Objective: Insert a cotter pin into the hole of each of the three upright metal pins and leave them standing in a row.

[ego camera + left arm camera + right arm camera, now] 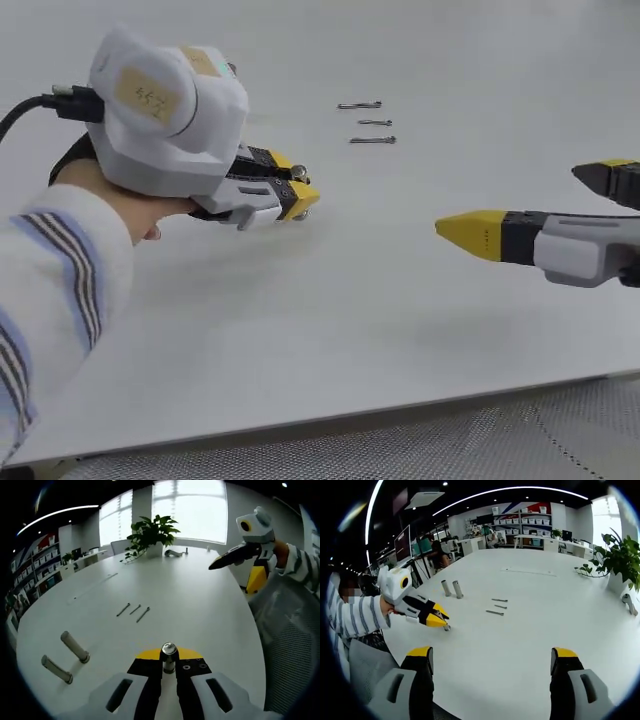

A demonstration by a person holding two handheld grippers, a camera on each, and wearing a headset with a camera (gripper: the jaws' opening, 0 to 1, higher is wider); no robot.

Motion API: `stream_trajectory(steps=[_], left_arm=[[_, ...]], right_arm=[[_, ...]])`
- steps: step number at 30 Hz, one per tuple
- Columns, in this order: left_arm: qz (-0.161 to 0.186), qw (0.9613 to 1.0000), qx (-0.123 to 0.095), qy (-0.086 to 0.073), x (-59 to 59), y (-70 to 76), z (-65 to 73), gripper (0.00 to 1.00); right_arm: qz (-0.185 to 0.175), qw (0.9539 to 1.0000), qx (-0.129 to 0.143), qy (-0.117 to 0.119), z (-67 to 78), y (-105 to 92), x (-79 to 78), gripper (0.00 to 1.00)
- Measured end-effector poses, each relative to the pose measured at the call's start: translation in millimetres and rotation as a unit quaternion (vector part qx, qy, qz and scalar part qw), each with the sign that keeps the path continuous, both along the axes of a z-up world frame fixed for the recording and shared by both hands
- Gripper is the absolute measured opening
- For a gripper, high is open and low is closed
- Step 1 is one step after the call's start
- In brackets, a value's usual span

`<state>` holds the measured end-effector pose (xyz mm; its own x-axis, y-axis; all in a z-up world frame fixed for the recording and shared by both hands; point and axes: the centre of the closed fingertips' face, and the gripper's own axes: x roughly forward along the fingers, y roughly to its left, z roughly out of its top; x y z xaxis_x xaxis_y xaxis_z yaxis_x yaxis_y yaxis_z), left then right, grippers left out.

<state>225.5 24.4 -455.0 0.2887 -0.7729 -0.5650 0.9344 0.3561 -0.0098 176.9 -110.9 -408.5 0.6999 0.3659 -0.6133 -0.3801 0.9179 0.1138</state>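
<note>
Spanning the scene, the white tabletop (330,330) carries everything. Left tongs (305,190) clamp one steel pin (169,654) low over it; right tongs (492,653) gape, holding nothing. Two more pins (456,589) stand well apart from them. Three cotter pins (372,122) (thin, light, probably springy) lie beyond; pinch one by its looped head.

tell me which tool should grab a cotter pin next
Right, probably. The right tool is open and empty, facing the cotter pins; the left tool is shut on a metal pin.
</note>
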Motion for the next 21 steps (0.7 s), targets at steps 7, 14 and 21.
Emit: stream_trajectory(steps=[7, 14, 21], left_arm=[[-0.011, 0.9999, 0.007, -0.007, -2.8, -2.1, -6.2, 0.05], [-0.01, 0.9999, 0.005, -0.002, -5.2, -2.5, -8.6, 0.05], [-0.017, 0.9998, 0.003, -0.006, -6.5, -2.9, -8.2, 0.05]], right_arm=[[0.001, 1.0, 0.001, 0.003, -2.1, -1.4, 1.4, 0.97], [0.0, 1.0, 0.002, 0.003, -2.2, -1.5, 2.4, 0.97], [0.003, 1.0, 0.001, 0.004, -2.4, 0.8, 3.1, 0.96]])
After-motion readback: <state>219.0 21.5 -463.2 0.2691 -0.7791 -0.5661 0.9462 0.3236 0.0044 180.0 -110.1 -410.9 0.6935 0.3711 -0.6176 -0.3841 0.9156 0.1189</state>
